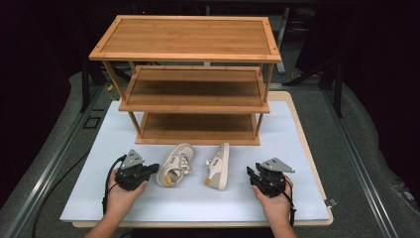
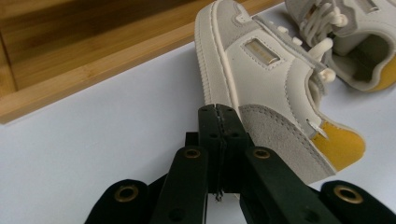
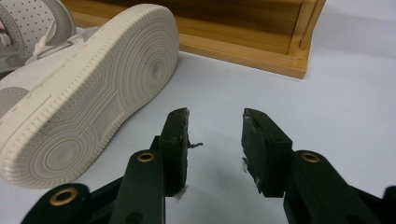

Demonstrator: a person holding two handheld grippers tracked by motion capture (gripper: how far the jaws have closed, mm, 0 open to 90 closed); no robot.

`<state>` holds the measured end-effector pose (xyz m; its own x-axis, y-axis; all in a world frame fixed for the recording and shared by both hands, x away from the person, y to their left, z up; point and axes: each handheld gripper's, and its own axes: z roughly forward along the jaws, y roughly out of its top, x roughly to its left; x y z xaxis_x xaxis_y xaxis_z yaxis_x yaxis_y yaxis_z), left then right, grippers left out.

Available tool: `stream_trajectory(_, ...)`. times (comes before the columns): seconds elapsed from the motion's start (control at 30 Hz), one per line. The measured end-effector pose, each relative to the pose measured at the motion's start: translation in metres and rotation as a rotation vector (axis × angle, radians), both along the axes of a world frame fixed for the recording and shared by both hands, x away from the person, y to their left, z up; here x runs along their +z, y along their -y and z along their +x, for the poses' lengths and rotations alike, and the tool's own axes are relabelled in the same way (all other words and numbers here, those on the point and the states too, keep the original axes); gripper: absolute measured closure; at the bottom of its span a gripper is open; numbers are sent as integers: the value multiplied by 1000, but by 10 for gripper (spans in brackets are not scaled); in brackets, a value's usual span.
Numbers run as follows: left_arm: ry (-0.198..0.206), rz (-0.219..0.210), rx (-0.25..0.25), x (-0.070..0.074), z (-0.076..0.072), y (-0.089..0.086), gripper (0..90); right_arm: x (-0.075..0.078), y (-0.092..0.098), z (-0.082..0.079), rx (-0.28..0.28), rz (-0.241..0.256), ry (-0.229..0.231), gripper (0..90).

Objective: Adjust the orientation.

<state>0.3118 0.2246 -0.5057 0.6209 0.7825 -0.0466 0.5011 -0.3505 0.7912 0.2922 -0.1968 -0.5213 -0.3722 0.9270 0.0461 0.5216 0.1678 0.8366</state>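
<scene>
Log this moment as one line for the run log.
left gripper: shut, empty, beside left sneaker | right gripper: open, beside right sneaker on its side | shoe rack: empty

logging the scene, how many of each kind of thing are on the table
shoes: 2, left shoe and right shoe
wooden rack: 1
grippers: 2, left gripper and right gripper
total: 5

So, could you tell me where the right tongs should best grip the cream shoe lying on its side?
Probably at the heel collar of the cream shoe lying on its side, approached from the near right by the right tongs: their jaws stand open, and the sole's flat face offers no edge.
</scene>
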Motion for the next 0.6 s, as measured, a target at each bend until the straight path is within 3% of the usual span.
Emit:
stream_trajectory(0.17, -42, -9, 32, -6, 8, -7, 896, -1, -1, 1, 6, 1, 1, 611)
stream_trajectory(0.2, -88, -26, 28, -12, 12, -10, 897, -1, -2, 1, 4, 3, 0, 611)
stream_trajectory(0.23, -88, -26, 28, -12, 12, -10, 896, -1, -2, 1, 4, 3, 0, 611)
stream_trajectory(0.27, -120, -35, 19, -16, 14, -10, 896, -1, -2, 1, 6, 3, 0, 615)
stream_trajectory(0.3, -126, -40, 27, -19, 15, -11, 896, -1, -3, 2, 15, 16, 1, 684)
stream_trajectory(0.33, -156, -73, 16, -20, 16, -11, 896, 0, -4, 2, 28, 22, -3, 720)
stream_trajectory(0.37, -156, -73, 16, -20, 16, -11, 897, 0, -4, 2, 28, 22, -3, 720)
stream_trajectory(0.47, -158, -59, -12, -20, 10, -5, 895, 6, -13, -2, 91, 22, 18, 886)
stream_trajectory(0.6, -167, -58, -58, -21, 6, 3, 895, 15, -27, -8, 148, 38, 48, 900)
